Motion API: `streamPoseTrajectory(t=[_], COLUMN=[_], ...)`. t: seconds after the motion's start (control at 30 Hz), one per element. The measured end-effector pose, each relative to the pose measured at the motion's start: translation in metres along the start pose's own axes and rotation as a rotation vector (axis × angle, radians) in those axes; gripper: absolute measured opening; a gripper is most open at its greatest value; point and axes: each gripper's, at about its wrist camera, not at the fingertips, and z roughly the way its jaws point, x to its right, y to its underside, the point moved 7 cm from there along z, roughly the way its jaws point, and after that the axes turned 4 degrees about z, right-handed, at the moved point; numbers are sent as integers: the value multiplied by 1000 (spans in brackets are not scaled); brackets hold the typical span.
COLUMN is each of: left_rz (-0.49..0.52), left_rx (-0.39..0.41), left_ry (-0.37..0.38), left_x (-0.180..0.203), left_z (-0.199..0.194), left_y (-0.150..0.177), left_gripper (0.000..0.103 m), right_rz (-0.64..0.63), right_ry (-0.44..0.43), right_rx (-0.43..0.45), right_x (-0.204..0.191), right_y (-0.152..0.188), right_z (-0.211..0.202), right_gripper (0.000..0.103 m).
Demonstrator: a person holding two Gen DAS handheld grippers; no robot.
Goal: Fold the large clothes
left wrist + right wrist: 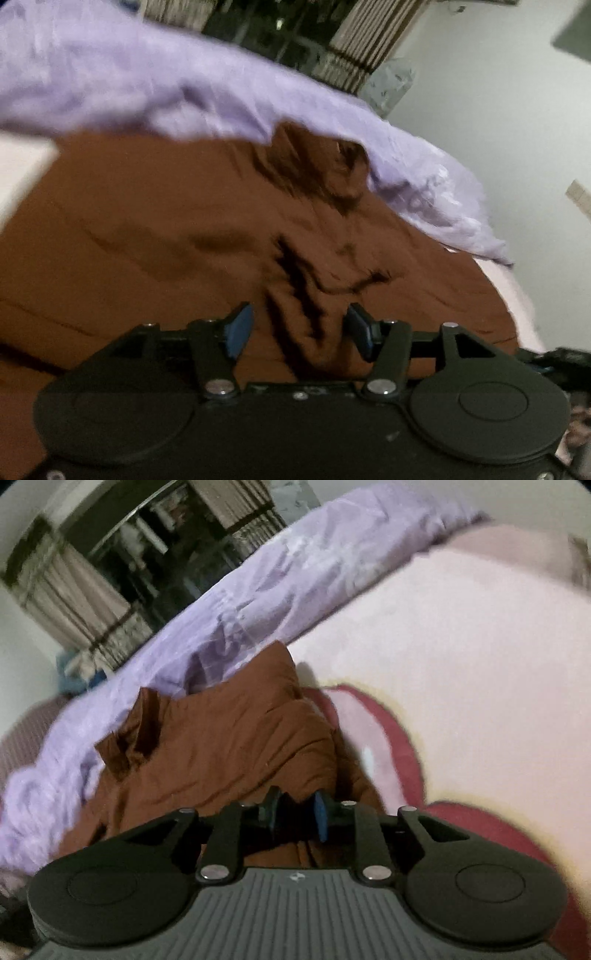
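A large rust-brown garment (166, 236) lies spread and wrinkled on the bed. It fills the middle of the left wrist view. My left gripper (299, 328) is open just above a bunched ridge of the brown cloth, and the blue pads (239, 330) stand apart on either side of it. In the right wrist view the same garment (229, 738) lies partly folded, with a collar or cuff sticking up at its far left. My right gripper (297, 814) is nearly closed on an edge of the brown cloth.
A crumpled lilac blanket (147, 85) lies along the far side of the garment; it also shows in the right wrist view (258, 590). A pink sheet with a dark red pattern (461, 664) covers the bed at right. Striped curtains (74, 590) and a dark window are beyond.
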Motion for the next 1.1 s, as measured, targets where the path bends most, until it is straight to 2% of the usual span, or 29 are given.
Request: streamPoseTrajectory(t=[0.03,0.1,0.17,0.23,0.4,0.57,0.6,0.67,0.83,0.93,1.0,1.03,1.1], left_rz=[24,49,54,73,117,142,142,139,158,154,133,121,95], left_rx=[28,73,96,102,53,-12,-20,-18,-13,-21,-21,-21,-15], left_ry=[-16,-9,18,45,74,27,25,29,18,22,0,-36,-43], left_x=[-1,3,12,25,50,47,45,41,39,39,35,29,17], left_z=[-10,-22,-25,-20,16,49,53,58,61,52,39,29,10], left_y=[-5,-16,-25,-28,-15,5,8,11,12,9,7,7,11], left_gripper=[57,58,58,59,59,59,59,61,61,62,66,67,67], right_rz=[-28,-117,-196,-258,-314,-330,-322,-312,-302,-297,-271,-262,-263], right_ry=[24,76,73,35,21,105,117,114,86,81,56,44,32], right_rx=[15,107,194,233,185,116,99,88,85,65,55,59,76], right_x=[-2,-15,-34,-55,-80,-61,-54,-44,-39,-41,-43,-43,-41], right_y=[-1,-7,-16,-18,-13,-2,-1,4,6,2,0,0,0], right_z=[-7,-27,-36,-38,-5,33,40,48,51,46,31,24,3], right_gripper=[29,35,35,35,35,35,29,25,24,29,41,45,51])
